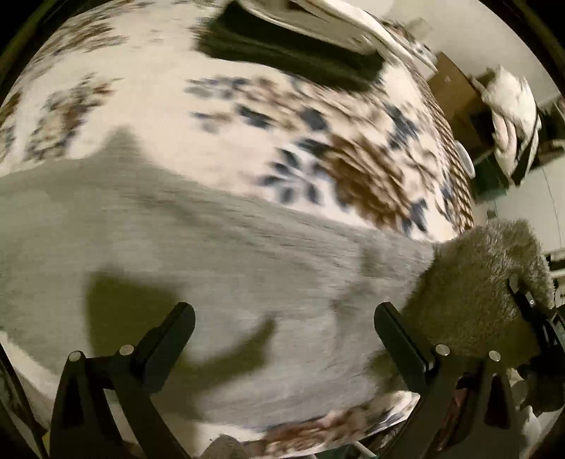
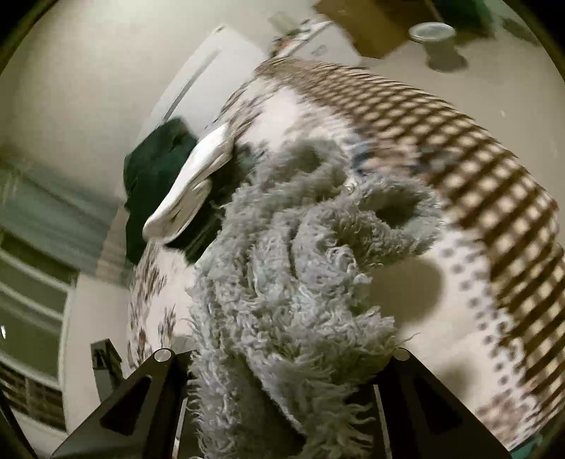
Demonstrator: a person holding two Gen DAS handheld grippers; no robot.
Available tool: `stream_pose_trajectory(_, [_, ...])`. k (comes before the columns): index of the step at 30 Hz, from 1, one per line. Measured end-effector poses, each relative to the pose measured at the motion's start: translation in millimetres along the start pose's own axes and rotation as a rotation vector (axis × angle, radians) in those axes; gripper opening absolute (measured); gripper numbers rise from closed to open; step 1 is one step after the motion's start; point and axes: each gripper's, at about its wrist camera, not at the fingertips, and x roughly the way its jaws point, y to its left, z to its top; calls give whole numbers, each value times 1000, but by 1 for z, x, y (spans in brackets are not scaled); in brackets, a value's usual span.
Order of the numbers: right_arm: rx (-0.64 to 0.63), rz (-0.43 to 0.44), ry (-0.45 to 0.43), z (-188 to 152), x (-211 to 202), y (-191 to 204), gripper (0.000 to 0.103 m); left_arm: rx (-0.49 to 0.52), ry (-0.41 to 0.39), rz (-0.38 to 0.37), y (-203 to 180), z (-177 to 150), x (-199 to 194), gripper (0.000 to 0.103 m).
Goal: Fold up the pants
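Grey fuzzy pants [image 1: 219, 254] lie spread across a floral bedspread [image 1: 353, 148] in the left wrist view. My left gripper [image 1: 282, 317] hovers just above them, fingers wide apart and empty. At the right of that view a fluffy bunch of the pants [image 1: 483, 282] is lifted by the other gripper. In the right wrist view the shaggy grey pants [image 2: 293, 282] fill the middle and run down between the fingers of my right gripper [image 2: 282, 356], whose tips are hidden by the fabric. Both views are motion-blurred.
A dark green garment [image 1: 293, 53] with a white folded item [image 2: 190, 183] on it lies at the far side of the bed. The bed's checked border [image 2: 476, 169] marks its edge. A cardboard box [image 2: 367, 24] and a white bowl [image 2: 432, 31] sit on the floor beyond.
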Motion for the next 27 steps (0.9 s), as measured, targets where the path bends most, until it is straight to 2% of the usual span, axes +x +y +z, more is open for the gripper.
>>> stream_pose_trajectory(3, [-98, -3, 70, -35, 31, 65, 18, -45, -33, 23, 50, -4, -30, 103])
stream_pose_trajectory(5, [-189, -24, 144, -75, 67, 109, 18, -67, -58, 56, 85, -9, -49, 103])
stream_pose_trajectory(9, [-367, -126, 329, -152, 155, 164, 21, -86, -84, 146, 149, -16, -68, 103])
stream_pose_trajectory(10, [-409, -163, 433, -178, 188, 173, 26, -95, -83, 170, 164, -16, -70, 103])
stream_pose_trajectory(12, [-458, -206, 564, -206, 219, 178, 39, -114, -77, 170, 183, -14, -73, 103])
stream_pose_trajectory(13, [-458, -184, 610, -214, 226, 181, 65, -123, -80, 162, 190, -11, -76, 103])
stream_pose_trajectory(14, [-439, -150, 614, -213, 225, 183, 83, -127, -86, 146, 193, -8, -79, 103])
stream_pose_trajectory(16, [-388, -72, 590, -203, 206, 187, 87, -115, -103, 89, 192, 2, -82, 103])
stream_pose_trajectory(19, [-270, -15, 523, -177, 159, 174, 87, -56, -113, -6, 171, 23, -81, 103])
stream_pose_trajectory(20, [-233, -23, 498, -168, 143, 169, 87, -24, -104, -32, 161, 30, -77, 103])
stream_pose_trajectory(23, [-113, -157, 427, -144, 96, 128, 88, 83, -40, -84, 123, 55, -50, 103])
stream_pose_trajectory(24, [-51, -201, 414, -135, 83, 104, 88, 109, -19, -94, 114, 61, -39, 103])
stream_pose_trajectory(26, [21, -253, 401, -122, 74, 70, 88, 175, 58, -111, 93, 72, -6, 103])
stream_pose_trajectory(27, [53, -276, 402, -116, 75, 51, 88, 202, 117, -117, 85, 74, 10, 96])
